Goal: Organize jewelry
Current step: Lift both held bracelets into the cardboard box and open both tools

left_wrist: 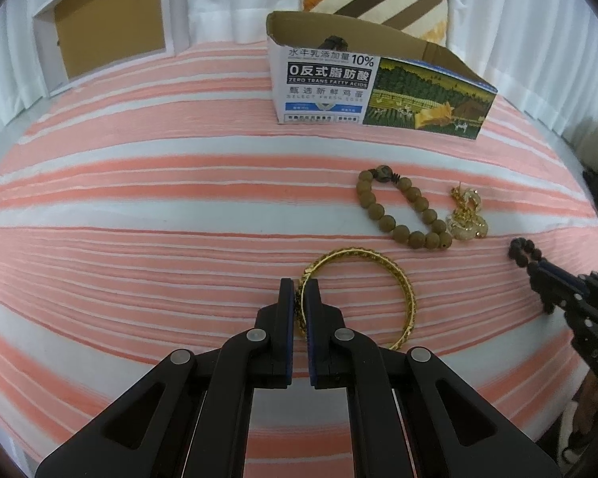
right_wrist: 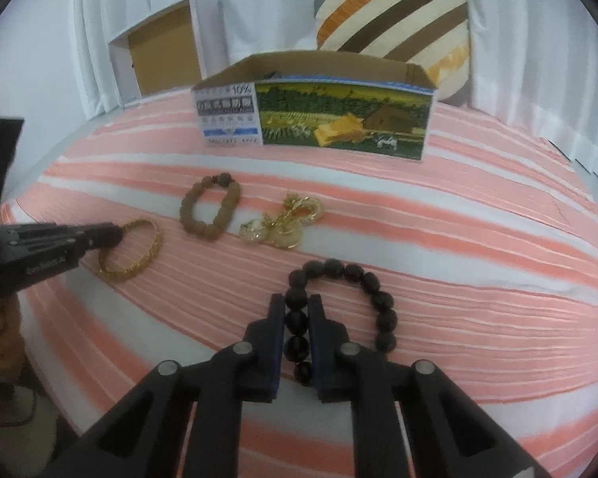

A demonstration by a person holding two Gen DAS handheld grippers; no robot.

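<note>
A gold openwork metal bangle [left_wrist: 382, 279] is seen lying on the pink-and-white striped cloth, its near-left rim pinched between black pads. A dark brown round-bead bracelet [right_wrist: 372, 296] is laid in a loop on the cloth nearer the right, several of its beads clamped. A tan wooden-bead bracelet [left_wrist: 394, 209] with a darker knot bead is laid flat farther back, just beside a small pile of gold ornate earrings [left_wrist: 467, 215]. An open printed cardboard box [left_wrist: 382, 95] is stood behind them.
</note>
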